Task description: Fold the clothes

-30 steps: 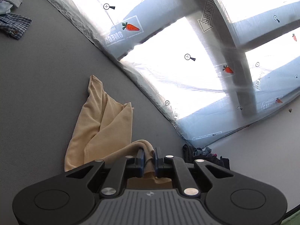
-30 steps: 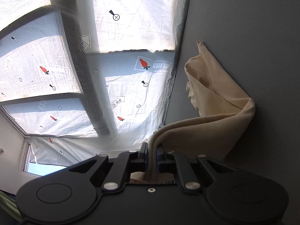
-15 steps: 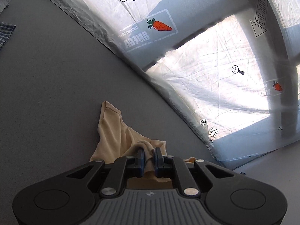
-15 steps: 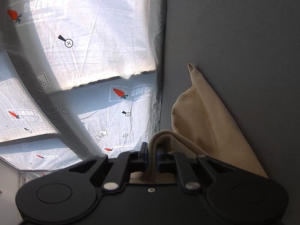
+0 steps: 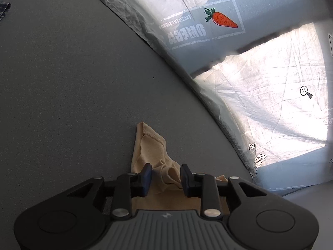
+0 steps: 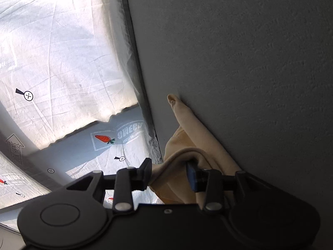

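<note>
Grey felt-like surface (image 5: 72,83) fills the left of my left-hand view, with a scrap of checked cloth (image 5: 4,10) at its far left edge. Low in the middle, my left gripper (image 5: 166,177) has its jaws opening, spread with a bunched fold of the beige garment (image 5: 149,145) lying loose between them, neither pad pressing it. The garment rests on the grey surface, one stitched corner pointing away from me. To the right hangs a crinkled white sheet (image 5: 270,95), sunlit in patches, printed with a carrot (image 5: 223,19), reversed lettering that seems to read "OMEGA", small crossed-circle marks and a "LOOK HERE" arrow.

In my right-hand view the sheet (image 6: 62,62) is on the left, showing another carrot label and a "LOOK HERE" arrow. My right gripper (image 6: 169,174) is also opening, the garment (image 6: 193,137) draped between its parted pads; the grey surface (image 6: 249,62) lies to the right.
</note>
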`<state>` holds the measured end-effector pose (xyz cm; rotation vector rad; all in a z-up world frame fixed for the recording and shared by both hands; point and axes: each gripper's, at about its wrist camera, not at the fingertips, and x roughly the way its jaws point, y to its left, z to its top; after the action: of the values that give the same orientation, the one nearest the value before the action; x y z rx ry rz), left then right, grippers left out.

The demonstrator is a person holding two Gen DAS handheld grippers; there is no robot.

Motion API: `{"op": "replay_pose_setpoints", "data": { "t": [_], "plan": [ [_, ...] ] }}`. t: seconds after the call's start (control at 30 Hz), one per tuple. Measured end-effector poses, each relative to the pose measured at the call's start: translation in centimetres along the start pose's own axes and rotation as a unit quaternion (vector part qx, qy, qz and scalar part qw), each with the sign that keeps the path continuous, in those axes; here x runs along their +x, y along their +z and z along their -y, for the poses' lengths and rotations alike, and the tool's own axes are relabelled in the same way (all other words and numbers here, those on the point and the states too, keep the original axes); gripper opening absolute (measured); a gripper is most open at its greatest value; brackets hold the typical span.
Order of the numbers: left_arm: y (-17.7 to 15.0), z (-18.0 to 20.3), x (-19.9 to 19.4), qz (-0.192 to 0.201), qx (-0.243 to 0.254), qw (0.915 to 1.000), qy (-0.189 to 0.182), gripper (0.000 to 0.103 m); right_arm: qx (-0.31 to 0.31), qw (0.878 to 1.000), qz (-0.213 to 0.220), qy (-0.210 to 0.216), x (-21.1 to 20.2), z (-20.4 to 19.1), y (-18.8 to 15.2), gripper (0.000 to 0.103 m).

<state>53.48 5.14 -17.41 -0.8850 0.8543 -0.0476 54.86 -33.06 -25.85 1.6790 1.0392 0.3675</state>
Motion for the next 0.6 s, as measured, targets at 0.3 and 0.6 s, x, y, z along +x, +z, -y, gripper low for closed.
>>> {"op": "replay_pose_setpoints", "data": {
  "t": [0.3,0.6],
  "plan": [
    [-0.4,3.6,-1.7,0.016,0.136,0.9897,0.043,0.069,-0.150,0.988,0.020,-0.007,-1.4,-5.9,-1.4,0.059],
    [-4.8,5.4,1.4,-0.023,0.257,0.9556,0.142,0.083,-0.494,0.826,0.003,-0.273,2.3,-10.0,-7.5,0.085]
  ]
}}
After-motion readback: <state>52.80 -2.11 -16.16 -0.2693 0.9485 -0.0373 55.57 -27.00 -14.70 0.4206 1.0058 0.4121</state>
